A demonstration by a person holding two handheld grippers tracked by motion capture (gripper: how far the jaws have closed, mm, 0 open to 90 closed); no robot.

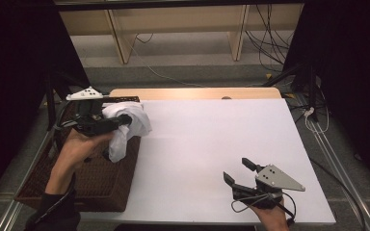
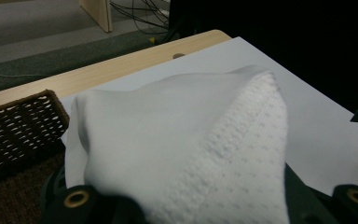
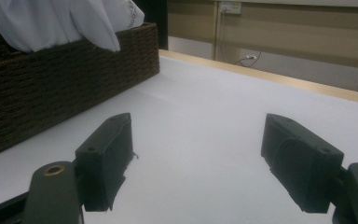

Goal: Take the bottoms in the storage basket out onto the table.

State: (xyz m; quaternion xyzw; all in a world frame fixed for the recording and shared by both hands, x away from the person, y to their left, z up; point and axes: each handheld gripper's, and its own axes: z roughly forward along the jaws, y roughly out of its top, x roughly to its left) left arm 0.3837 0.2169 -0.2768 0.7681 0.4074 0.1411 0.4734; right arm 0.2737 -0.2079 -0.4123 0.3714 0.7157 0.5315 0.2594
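Note:
A white cloth (image 1: 125, 127) hangs from my left gripper (image 1: 123, 119) over the right rim of a dark wicker basket (image 1: 101, 183) at the table's left side. The gripper is shut on the cloth. In the left gripper view the cloth (image 2: 191, 140) drapes over both jaws and hides them, with the basket's corner (image 2: 18, 121) at the left. My right gripper (image 1: 236, 170) rests near the table's front right edge, open, with nothing between its jaws. The right gripper view has its open gripper (image 3: 198, 123) over bare white table, with the basket (image 3: 51, 93) and the cloth (image 3: 51, 18) beyond at the upper left.
The white table top (image 1: 221, 130) stretches between the two grippers, with a wooden strip (image 1: 197, 93) along its far edge. Black curtains stand at both sides. Cables lie on the floor beyond the table.

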